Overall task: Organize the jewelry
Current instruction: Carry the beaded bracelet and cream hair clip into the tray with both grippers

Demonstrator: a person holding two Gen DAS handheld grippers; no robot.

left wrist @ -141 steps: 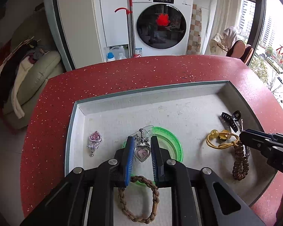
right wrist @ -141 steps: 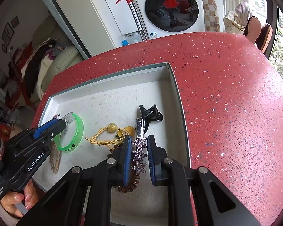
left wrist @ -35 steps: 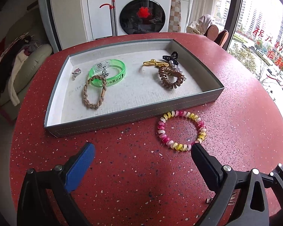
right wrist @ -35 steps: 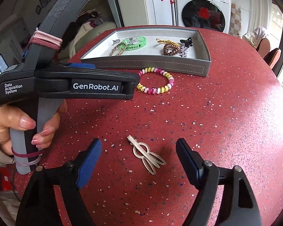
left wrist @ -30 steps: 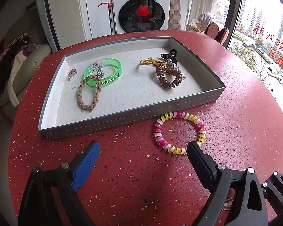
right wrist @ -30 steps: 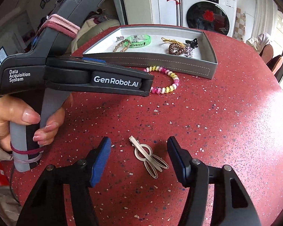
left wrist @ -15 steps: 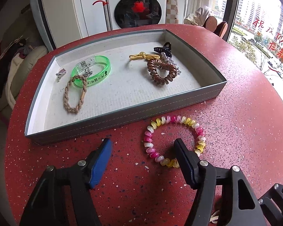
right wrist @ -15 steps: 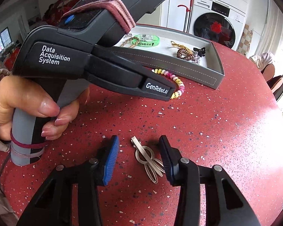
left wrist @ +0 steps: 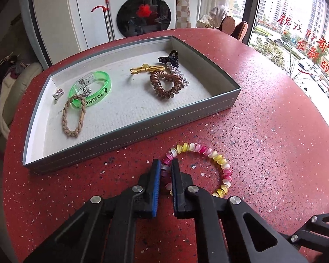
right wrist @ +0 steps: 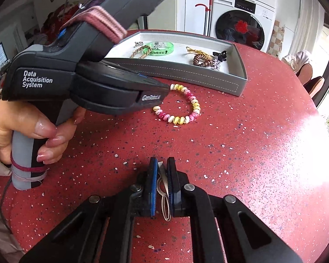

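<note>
A pink, yellow and white coil bracelet [left wrist: 217, 158] lies on the red table in front of the grey tray [left wrist: 142, 129]. My left gripper [left wrist: 164, 161] has its jaws closing on the bracelet's left side, and the blue pads press on the coils. In the right wrist view the same bracelet [right wrist: 186, 118] shows beyond the left gripper's body, held by a hand [right wrist: 22, 127]. My right gripper [right wrist: 162, 160] pinches a flat silver hair clip [right wrist: 162, 182] lengthwise between its closing jaws, low over the table.
The tray holds a green bangle [left wrist: 98, 92], a tan braided bracelet [left wrist: 73, 118], a brown coil hair tie [left wrist: 166, 85], a yellow tie [left wrist: 145, 68], a black claw clip [left wrist: 170, 58] and a small pendant [left wrist: 58, 93]. Red table [left wrist: 274, 131] stretches right of the tray.
Both grippers went from wide open to closed: the left onto the coil bracelet's left side, the right onto the silver hair clip. The left gripper edged nearer the bracelet.
</note>
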